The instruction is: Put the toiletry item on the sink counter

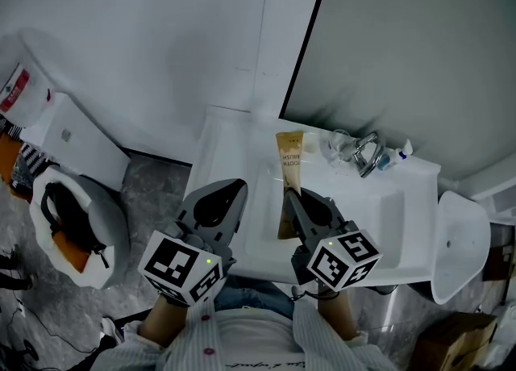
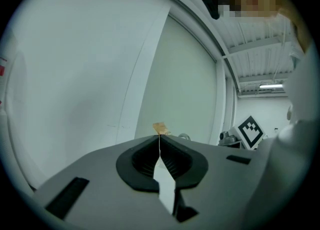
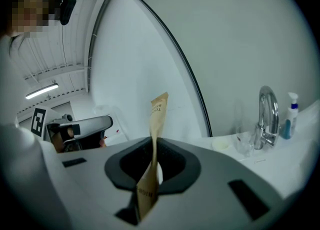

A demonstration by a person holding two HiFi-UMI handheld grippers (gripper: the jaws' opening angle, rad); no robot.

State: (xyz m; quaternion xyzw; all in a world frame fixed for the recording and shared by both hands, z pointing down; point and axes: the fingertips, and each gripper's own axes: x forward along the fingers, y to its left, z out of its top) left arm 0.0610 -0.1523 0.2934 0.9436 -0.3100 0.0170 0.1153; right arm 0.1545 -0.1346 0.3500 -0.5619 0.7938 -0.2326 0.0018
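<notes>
Right gripper (image 3: 152,160): we see its jaws pinched on the lower part of a brown paper toothbrush packet (image 3: 158,108); the packet rises out between them, slightly bent.
Left gripper (image 2: 160,150): jaws pressed together with nothing between them (only a thin slit shows).
Where the packet is: in the head view it is held over the basin (image 1: 266,200), and its top end reaches toward the back ledge, left of the faucet (image 1: 367,152). We cannot tell whether that end touches the ledge.
Step in hand: we judge this to be the carry toward the sink counter (image 1: 419,177), with the packet gripped and not yet set down.
Next move: we think it calls for lowering the packet onto a bare stretch of ledge and then opening the jaws. It should stay clear of the glass (image 1: 339,145) and the blue bottle (image 1: 395,156) beside the faucet.
Pose: both grippers are held out low in front of the body at the basin's front edge. The right one points toward the back wall, and the left one sits idle just beside it.
</notes>
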